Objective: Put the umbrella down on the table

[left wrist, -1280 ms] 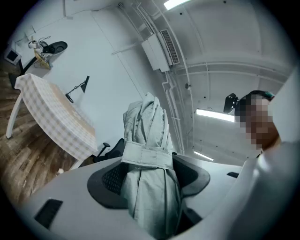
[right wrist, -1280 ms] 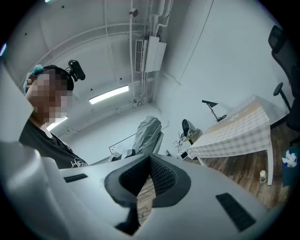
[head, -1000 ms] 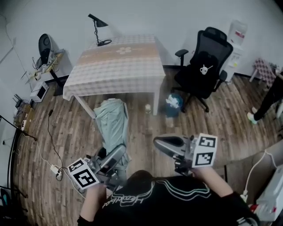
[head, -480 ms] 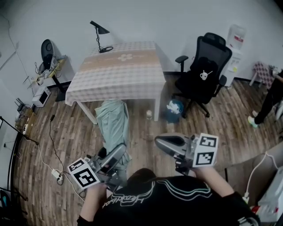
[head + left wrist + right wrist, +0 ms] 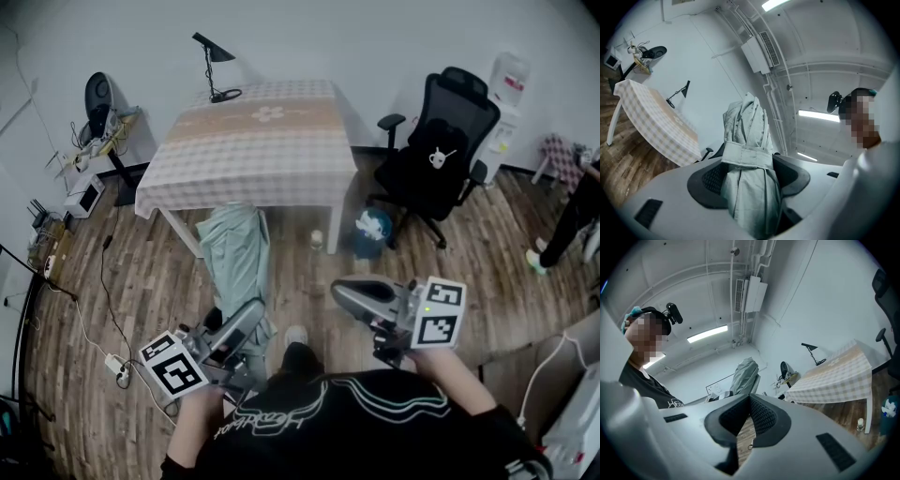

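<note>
Fig.: L tongs point(image 5: 246, 322) clamp folded umbrella point(image 5: 234, 258) at its strap point(image 5: 746, 157); R tongs point(image 5: 349, 293) closed, empty. Fabric soft, light, prob. slippery; judged best held over stiff core. The counter point(image 5: 248, 141) lies ahead.

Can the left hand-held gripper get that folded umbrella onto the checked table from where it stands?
Probably not yet. The left hand-held gripper, shut on the umbrella, is well short of the table, with wooden floor between; nothing seems to block the way.
</note>
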Demonstrator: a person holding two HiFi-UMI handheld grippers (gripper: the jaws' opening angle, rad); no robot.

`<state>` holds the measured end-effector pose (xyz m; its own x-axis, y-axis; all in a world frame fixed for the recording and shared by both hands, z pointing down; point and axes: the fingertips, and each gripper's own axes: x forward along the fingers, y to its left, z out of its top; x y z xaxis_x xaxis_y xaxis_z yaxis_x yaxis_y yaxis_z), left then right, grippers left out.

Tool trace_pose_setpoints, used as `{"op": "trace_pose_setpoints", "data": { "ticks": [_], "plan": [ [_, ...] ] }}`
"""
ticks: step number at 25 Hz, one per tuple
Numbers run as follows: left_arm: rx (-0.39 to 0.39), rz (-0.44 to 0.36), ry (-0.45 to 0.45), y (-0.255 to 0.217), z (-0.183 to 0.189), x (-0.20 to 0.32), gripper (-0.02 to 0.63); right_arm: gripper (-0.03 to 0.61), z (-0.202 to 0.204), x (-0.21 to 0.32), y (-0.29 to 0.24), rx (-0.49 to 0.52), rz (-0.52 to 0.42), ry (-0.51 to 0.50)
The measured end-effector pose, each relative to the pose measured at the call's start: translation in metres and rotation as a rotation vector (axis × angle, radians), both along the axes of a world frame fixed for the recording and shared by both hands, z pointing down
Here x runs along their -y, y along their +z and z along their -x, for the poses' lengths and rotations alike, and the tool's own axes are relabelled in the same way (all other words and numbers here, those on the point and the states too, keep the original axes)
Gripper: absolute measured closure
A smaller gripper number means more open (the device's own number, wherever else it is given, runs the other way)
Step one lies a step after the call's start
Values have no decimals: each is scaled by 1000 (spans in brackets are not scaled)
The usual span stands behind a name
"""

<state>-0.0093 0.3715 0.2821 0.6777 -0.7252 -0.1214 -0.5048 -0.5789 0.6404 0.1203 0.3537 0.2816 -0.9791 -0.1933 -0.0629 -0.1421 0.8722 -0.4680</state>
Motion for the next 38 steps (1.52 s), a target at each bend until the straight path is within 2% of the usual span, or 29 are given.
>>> {"op": "trace_pose_setpoints", "data": {
  "ticks": [13, 26, 32, 38],
  "plan": [
    [-2, 53, 31, 11, 36, 131, 350, 568, 39, 119, 17, -23, 63, 40],
    [15, 107, 64, 27, 93, 269, 350, 568, 89, 254, 21, -25, 94, 117],
    [12, 113, 67, 37, 129, 309, 350, 568, 120, 293, 29, -42, 105, 143],
    [16, 93, 69, 32, 144, 335, 350, 568, 121, 314, 27, -50, 106, 204]
  ]
}}
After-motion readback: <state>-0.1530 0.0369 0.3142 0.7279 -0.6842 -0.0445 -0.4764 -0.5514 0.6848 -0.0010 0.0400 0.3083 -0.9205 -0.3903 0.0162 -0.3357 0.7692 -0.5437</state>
